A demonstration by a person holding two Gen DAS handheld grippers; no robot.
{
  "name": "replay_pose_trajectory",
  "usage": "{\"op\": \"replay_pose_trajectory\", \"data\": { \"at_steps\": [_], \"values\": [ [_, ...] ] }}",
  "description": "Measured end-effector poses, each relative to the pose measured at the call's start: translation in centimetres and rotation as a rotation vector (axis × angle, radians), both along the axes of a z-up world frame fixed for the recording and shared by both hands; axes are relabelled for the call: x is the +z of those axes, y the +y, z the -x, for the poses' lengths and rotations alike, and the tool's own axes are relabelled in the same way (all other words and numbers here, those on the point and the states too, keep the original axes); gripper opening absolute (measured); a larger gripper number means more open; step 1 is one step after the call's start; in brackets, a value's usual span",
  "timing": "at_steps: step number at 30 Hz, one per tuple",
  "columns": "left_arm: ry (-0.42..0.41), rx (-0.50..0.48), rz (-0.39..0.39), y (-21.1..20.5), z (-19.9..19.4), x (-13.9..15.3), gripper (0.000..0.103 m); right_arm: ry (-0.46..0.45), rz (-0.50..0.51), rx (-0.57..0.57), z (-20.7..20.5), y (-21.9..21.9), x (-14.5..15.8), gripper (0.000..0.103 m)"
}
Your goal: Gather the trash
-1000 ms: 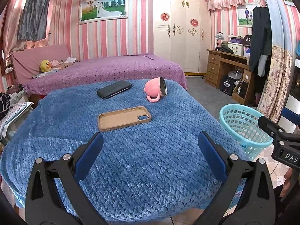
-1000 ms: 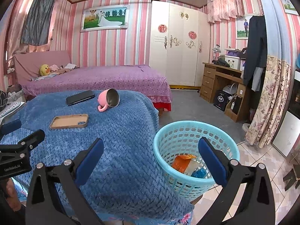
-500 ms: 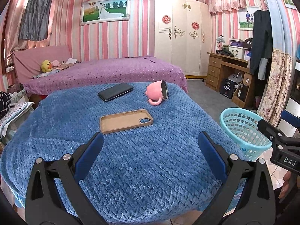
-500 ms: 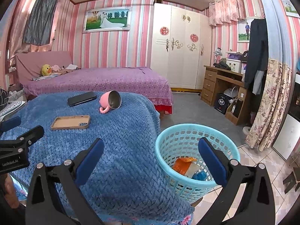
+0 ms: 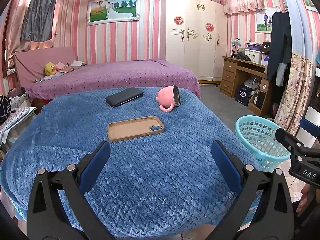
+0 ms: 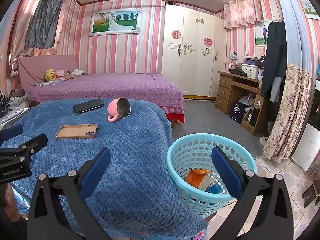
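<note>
1. The left tool (image 5: 160, 156) hangs over the blue quilted blanket (image 5: 140, 180) on the worktop, its fingers wide apart and empty.
2. The right tool (image 6: 161, 160) is also spread apart, holding nothing.
3. The orange, white and blue trash wrappers (image 6: 202, 181) lie inside the light blue plastic basket (image 6: 180, 150) beside the worktop.

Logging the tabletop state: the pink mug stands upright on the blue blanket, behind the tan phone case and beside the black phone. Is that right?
Not quite. The pink mug lies tipped on its side, its open mouth facing the right and its handle resting on the blue blanket, as the left wrist view shows. The rest holds: it sits behind the tan phone case and beside the black phone.
</note>
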State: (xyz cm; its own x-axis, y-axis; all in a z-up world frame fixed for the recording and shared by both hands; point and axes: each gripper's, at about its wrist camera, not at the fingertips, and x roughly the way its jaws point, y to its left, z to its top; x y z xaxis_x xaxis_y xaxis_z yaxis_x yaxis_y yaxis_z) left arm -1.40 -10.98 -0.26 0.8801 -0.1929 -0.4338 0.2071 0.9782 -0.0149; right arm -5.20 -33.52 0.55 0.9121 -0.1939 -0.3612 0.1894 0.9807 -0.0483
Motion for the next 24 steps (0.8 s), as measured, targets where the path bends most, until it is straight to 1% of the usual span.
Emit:
{"op": "replay_pose_trajectory", "data": {
  "at_steps": [24],
  "values": [
    [0.005, 0.003, 0.012, -0.09, 0.00, 0.10, 0.098, -0.005, 0.011, 0.003, -0.16, 0.41, -0.15, 0.098]
  ]
}}
